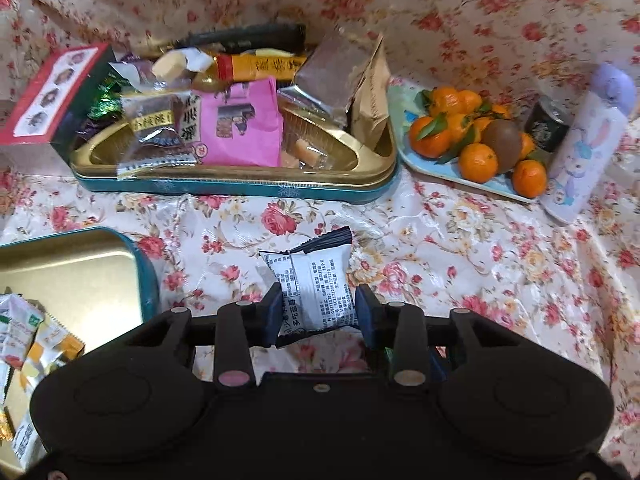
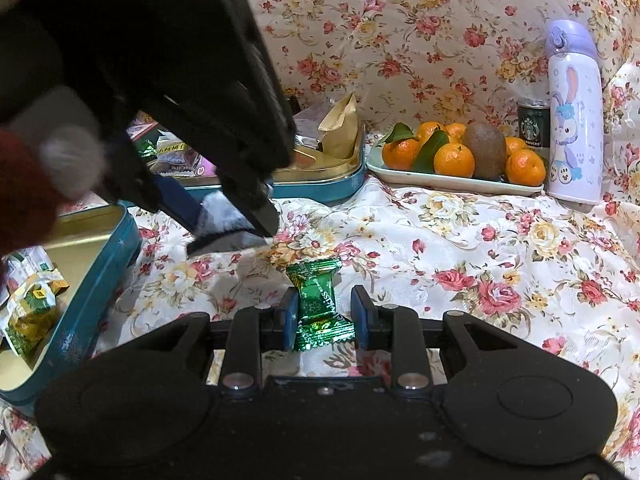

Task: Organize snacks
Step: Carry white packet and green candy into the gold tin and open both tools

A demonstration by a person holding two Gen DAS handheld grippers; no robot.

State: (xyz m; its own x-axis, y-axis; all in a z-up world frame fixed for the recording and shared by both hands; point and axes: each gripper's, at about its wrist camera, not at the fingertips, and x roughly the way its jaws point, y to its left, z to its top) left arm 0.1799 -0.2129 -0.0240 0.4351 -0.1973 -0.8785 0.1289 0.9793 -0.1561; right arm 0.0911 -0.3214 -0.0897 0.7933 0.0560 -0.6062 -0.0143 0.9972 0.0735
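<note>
My left gripper (image 1: 319,307) is shut on a white snack packet (image 1: 316,280) with black print, held above the floral cloth. It shows from the side in the right wrist view (image 2: 236,220), above the cloth. My right gripper (image 2: 325,314) has its jaws around a green foil candy (image 2: 320,304); the left pad touches it, the right pad stands a little off. A teal tin with a gold inside (image 1: 240,184) is heaped with mixed snacks. A second teal tin (image 1: 148,276) at the left holds several white and yellow packets (image 2: 32,304).
A tray of tangerines and a kiwi (image 2: 456,152) stands at the right back. A dark Starbucks can (image 2: 534,126) and a lilac rabbit-print flask (image 2: 576,120) stand beside it. A red and white box (image 1: 52,96) leans at the left of the heaped tin.
</note>
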